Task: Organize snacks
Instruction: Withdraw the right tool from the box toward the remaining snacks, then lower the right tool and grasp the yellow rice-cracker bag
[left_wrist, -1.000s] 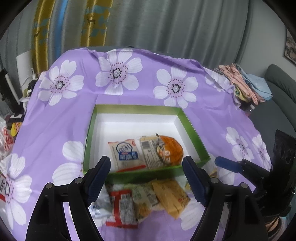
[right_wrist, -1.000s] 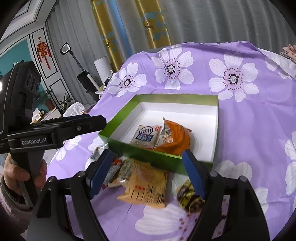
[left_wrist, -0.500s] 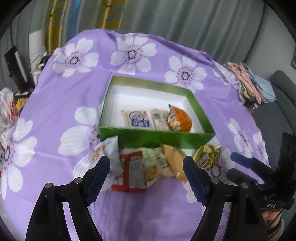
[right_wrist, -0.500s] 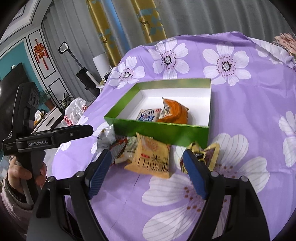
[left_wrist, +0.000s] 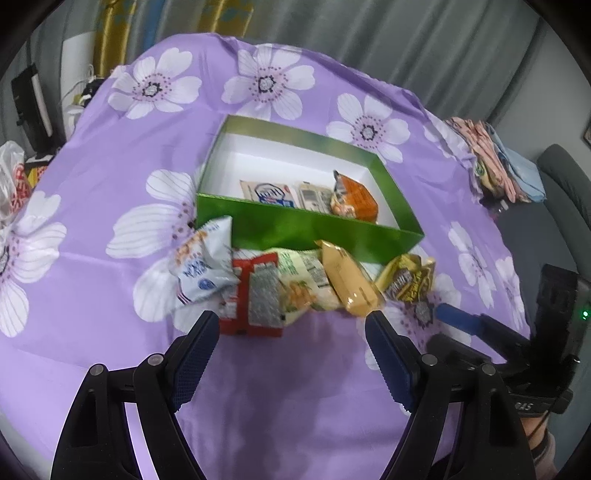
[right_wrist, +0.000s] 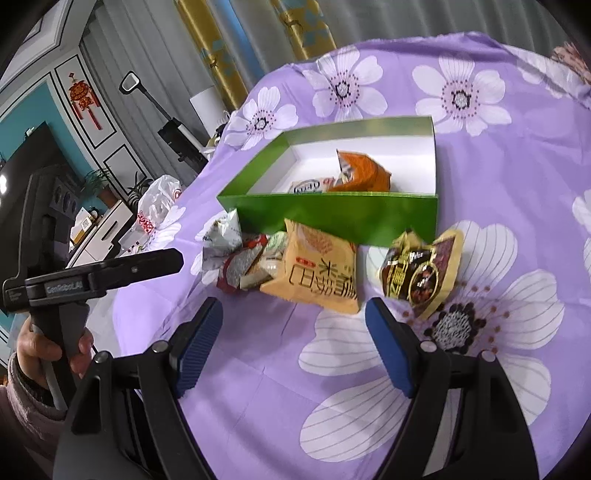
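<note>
Here, reading the left wrist view from left to right, a white-and-blue packet (left_wrist: 205, 271) lies at about 10 o'clock of the left gripper (left_wrist: 291, 325), then a red packet (left_wrist: 255, 299), a pale green packet (left_wrist: 306, 284), a tan packet (left_wrist: 349, 280) and, at 2 o'clock, a gold-and-dark packet (left_wrist: 408, 280); all 5 rest on the purple flowered cloth (left_wrist: 110, 206), crowded against the near wall of the green box (left_wrist: 306, 229). Inside the box, at 12 o'clock, lie 3 snacks, the orange packet (left_wrist: 356, 201) furthest right. The left gripper's jaws stand wide apart with nothing between them, and so do those of the right gripper (right_wrist: 293, 314), which in its own view faces the tan packet at 12 o'clock with the gold-and-dark packet at 1 o'clock. The likely trouble is the overlap: the red, pale green and tan packets lie partly on each other, so closing jaws could pinch 2 at once or drag a neighbour off. Slick, puffy wrappers may also slip from the pads, and a packet carried low could catch the box's near wall and shove the box across the loose cloth.
</note>
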